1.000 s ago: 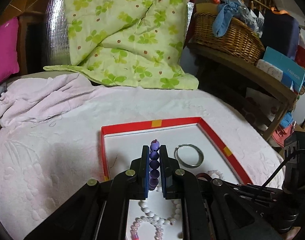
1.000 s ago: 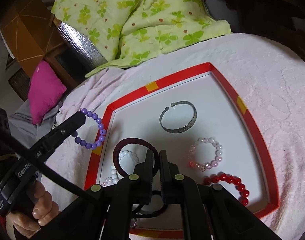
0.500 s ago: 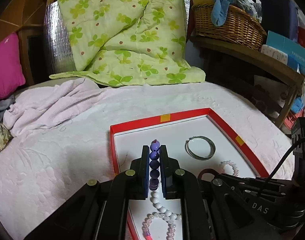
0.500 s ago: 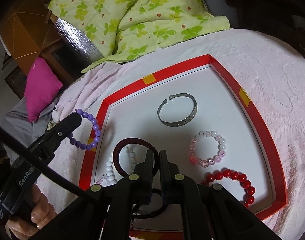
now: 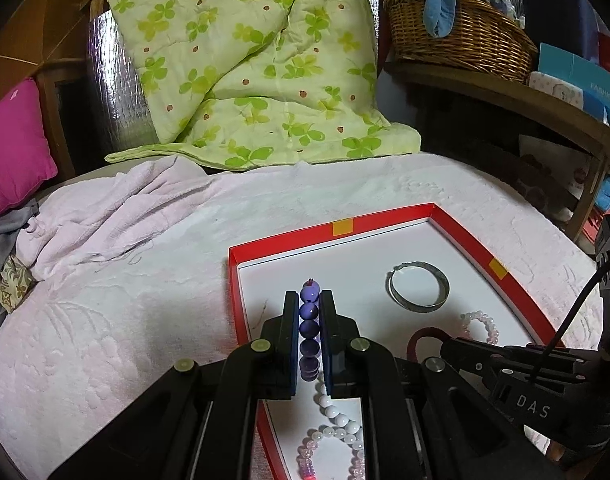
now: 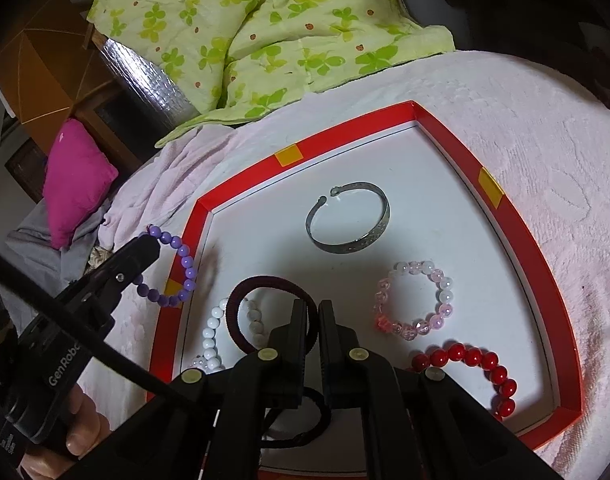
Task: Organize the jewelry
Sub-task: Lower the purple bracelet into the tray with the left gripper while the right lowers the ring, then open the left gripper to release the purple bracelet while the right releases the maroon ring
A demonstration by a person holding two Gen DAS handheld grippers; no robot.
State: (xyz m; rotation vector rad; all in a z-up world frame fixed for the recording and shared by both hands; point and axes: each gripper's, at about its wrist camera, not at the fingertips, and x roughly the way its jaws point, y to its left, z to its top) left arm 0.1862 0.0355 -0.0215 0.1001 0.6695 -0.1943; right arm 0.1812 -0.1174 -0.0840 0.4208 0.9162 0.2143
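The left gripper (image 5: 309, 322) has its jaws closed on the purple bead bracelet (image 5: 309, 328), whose beads run in a line between the two fingers; seen from the right wrist, that bracelet (image 6: 173, 268) hangs as a loop over the left rim of the red tray (image 6: 517, 224), partly outside it. The right gripper (image 6: 312, 320) has its jaws nearly together, with the dark red hair tie (image 6: 247, 292) running through the narrow gap between them; whether they actually pinch the band I cannot tell. The hair tie lies on the tray's white floor in the near left part, overlapping a white bead bracelet (image 6: 211, 334) just inside the tray's left wall. Toward the middle of the tray, nearer its far wall, rests an open silver bangle (image 6: 349, 220). Nearer than the bangle and to the right of the hair tie lies a pink and clear bead bracelet (image 6: 415, 300), and in the tray's near right corner a red bead bracelet (image 6: 477, 368). The tray sits on a pale pink towel (image 6: 545, 140), with a green clover-print quilt (image 6: 265, 28) beyond the tray's far edge.
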